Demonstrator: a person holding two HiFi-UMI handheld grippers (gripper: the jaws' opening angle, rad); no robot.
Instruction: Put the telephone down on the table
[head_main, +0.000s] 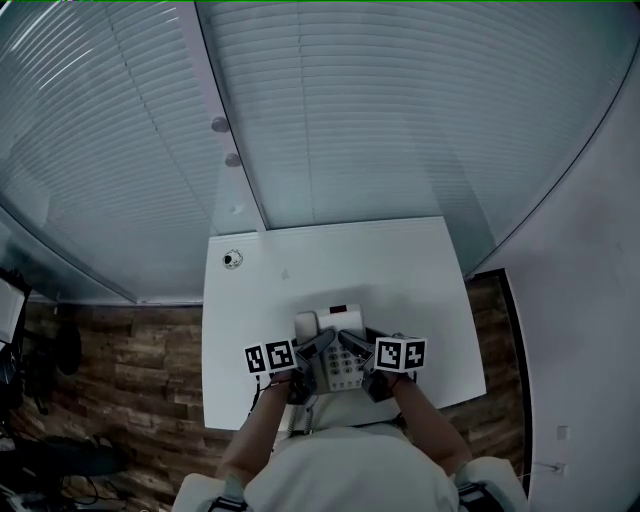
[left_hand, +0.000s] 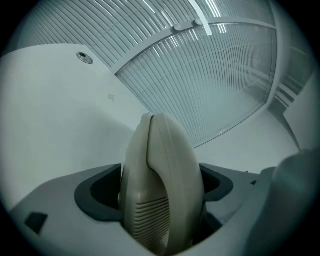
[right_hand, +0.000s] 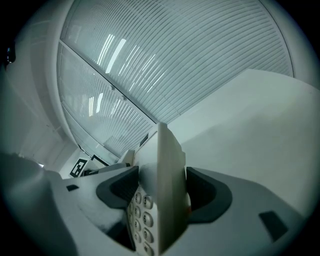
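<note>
Slatted blinds (head_main: 400, 110) fill the field beyond both tongs. The white tabletop (head_main: 410, 260) stretches ahead of the tongs, and wooden floor (head_main: 120, 350) shows to either side, past the tabletop's edges. Hazard, as judged: the tongs work close to the tabletop's near border, so a release made too far back could leave the load overhanging and let it tip to the floor.

The beige telephone (head_main: 335, 320) spans the gap between the two tongs, one at each side, over the near part of the tabletop. Whether its base touches the surface cannot be told. Hazard: lowering one side ahead of the other would tilt the body and land it on a corner.

The left tongs (left_hand: 157, 190) are clamped on the handset (left_hand: 160, 160), jaws against both flanks, with the ribbed grille (left_hand: 147, 217) low between them. Whether the body beneath is also clamped cannot be told. If not, that side hangs from the handset alone and could slip off.

The right tongs (right_hand: 162, 195) are clamped on the opposite edge of the body, which stands edge-on between the jaws, the keypad (right_hand: 141, 212) facing the left-hand jaw. Hazard: the hold is on a thin edge, so easing the squeeze early could drop that side.

A small round fitting (head_main: 233, 259) sits in the tabletop, far ahead and left of the left tongs.
</note>
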